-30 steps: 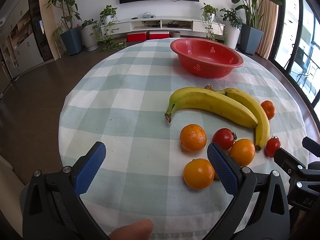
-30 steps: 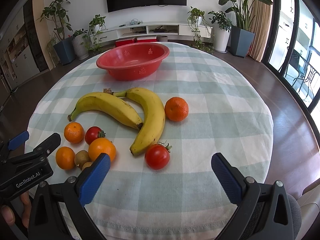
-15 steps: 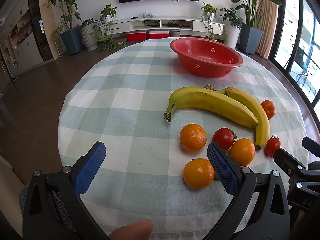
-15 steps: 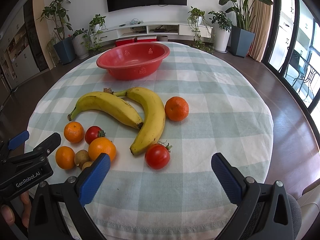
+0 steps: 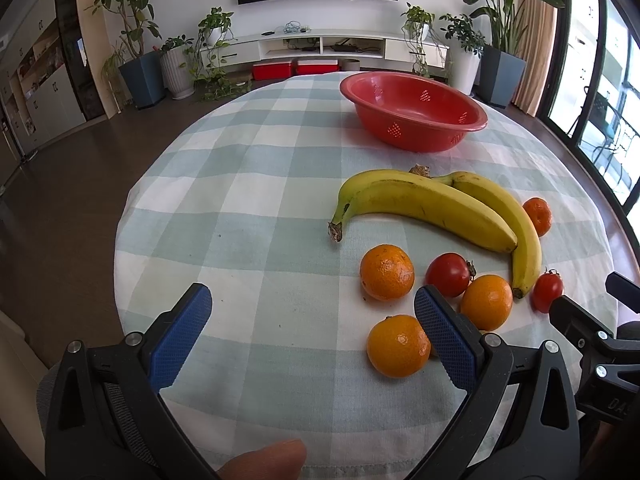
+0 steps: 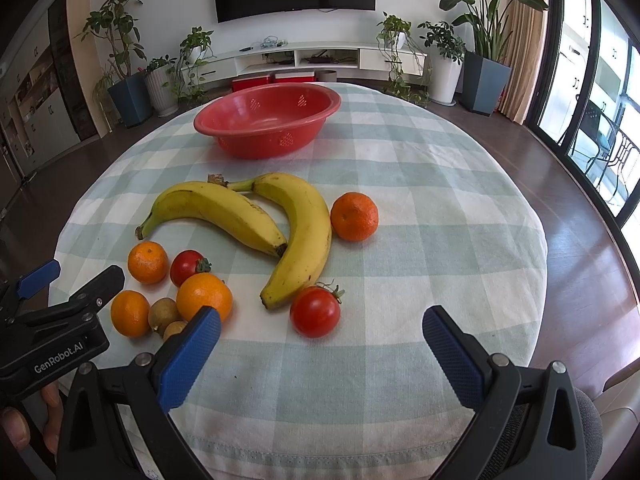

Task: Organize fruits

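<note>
Two bananas (image 6: 256,216) (image 5: 432,204) lie in the middle of the round checked table, in front of an empty red perforated bowl (image 6: 268,118) (image 5: 412,114). Several oranges (image 6: 354,216) (image 5: 386,272), two tomatoes (image 6: 315,311) (image 5: 448,274) and small kiwis (image 6: 163,313) are scattered around them. My left gripper (image 5: 312,320) hovers open near the table's front edge, left of the fruit, its right finger partly hiding an orange (image 5: 396,346). My right gripper (image 6: 322,338) is open, just in front of the nearer tomato. Neither holds anything.
The checked tablecloth (image 6: 420,200) (image 5: 248,184) has bare room on its right and left sides. Beyond the table are a TV stand (image 6: 304,56), potted plants (image 6: 484,64) and glass doors. A thumb (image 5: 264,460) shows at the bottom of the left wrist view.
</note>
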Available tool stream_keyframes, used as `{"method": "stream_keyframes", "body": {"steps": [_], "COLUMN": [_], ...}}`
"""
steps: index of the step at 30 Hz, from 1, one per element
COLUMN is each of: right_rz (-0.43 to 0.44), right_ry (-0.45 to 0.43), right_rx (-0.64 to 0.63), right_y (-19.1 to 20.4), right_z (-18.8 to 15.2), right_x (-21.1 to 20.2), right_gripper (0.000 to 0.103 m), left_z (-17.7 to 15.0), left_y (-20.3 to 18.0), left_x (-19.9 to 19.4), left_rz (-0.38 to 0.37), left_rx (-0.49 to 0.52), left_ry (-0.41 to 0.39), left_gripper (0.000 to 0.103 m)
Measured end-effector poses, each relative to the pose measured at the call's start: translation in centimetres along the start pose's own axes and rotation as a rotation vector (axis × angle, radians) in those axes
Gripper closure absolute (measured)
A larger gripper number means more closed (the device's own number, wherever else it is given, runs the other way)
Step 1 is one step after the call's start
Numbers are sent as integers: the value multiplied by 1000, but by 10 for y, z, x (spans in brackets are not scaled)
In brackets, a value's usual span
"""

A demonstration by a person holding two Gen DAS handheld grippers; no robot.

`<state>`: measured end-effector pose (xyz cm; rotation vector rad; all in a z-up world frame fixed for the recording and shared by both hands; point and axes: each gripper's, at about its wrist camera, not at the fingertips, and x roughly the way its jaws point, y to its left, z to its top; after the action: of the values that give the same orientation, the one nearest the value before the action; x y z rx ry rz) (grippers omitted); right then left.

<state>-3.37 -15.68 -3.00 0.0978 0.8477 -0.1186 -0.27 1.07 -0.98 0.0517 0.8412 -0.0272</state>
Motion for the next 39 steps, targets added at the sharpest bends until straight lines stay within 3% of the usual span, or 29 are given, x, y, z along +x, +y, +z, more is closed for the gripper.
{"method": "stream_keyframes", "body": {"steps": [6,10,12,14,16,17,20,23,25,28,31,35,39], "right_rz": [28,62,89,148,225,262,306,313,369,412,416,441,413], "right_ry": [13,-11,-18,-14,0,2,-9,-40,-15,8,53,88,107], "right_rx": [8,18,46,99,166,192,178,116,98,83,101,159,156], "right_y": [0,-7,-15,-27,-38,-43,-43,-33,-28,-25,-28,-39,-40], "right_z": [-5,-8,-7,-5,-3,-3,-2,-4,-3,-4,-3,-6,-7], "right_x": [0,-8,-12,-15,-15,-16,-20,-27,-26,-24,-15,-5,-1], "right_gripper": [0,0,0,0,0,0,0,0,0,1,2,14,18], "left_z": [1,0,1,5,7,9,11,11,11,9,6,3,3], "left_y": [0,6,15,24,32,33,32,38,36,31,23,22,13], "left_x": [-1,-7,-10,-8,-14,-15,-5,-3,1,6,7,5,4], "left_rz": [5,-55,-141,-283,-335,-357,-346,-379,-358,-393,-339,-397,-417], "left_rx": [25,60,47,25,-2,19,28,10,29,66,159,231,301], "left_ry": [-24,-59,-58,-26,-63,-45,79,81,109,142,153,154,156], "left_gripper": [0,0,0,0,0,0,0,0,0,0,0,0,2]}}
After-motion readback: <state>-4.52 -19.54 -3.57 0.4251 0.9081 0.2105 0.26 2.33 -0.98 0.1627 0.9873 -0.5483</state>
